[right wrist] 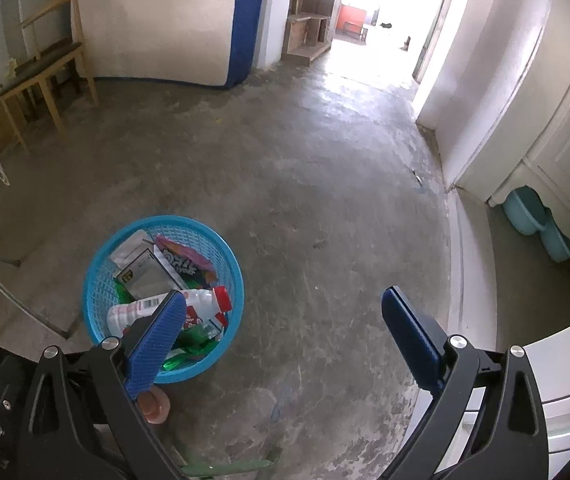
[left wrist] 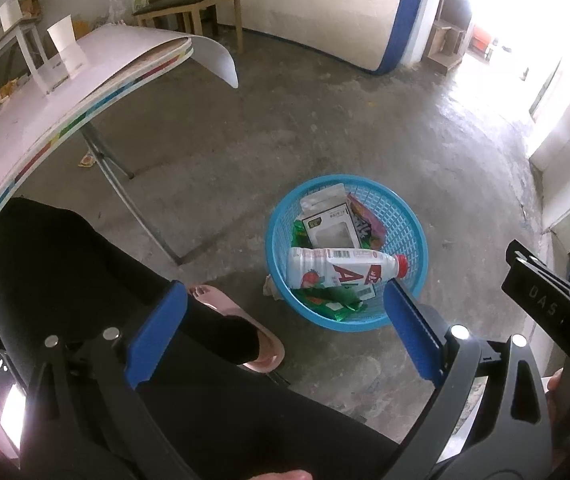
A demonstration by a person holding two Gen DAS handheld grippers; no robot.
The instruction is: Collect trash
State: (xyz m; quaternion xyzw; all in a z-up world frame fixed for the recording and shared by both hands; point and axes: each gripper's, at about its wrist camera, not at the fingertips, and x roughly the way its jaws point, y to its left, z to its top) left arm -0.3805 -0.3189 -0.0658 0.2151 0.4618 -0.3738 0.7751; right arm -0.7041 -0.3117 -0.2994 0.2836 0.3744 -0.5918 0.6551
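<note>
I am looking down at the concrete floor [right wrist: 325,184], where the blue basket [left wrist: 413,240] is sitting just beside the folding table [left wrist: 25,128]. A white bottle [left wrist: 341,270] with a red cap is lying across the top of the basket's load, over a grey carton [left wrist: 327,228], a purple wrapper [left wrist: 369,224] and green wrappers [left wrist: 337,300]. My left gripper [left wrist: 285,312] is hanging near the basket, jaws spread wide and gripping nothing. My right gripper [right wrist: 283,320] is hovering beside the basket, equally wide and empty.
</note>
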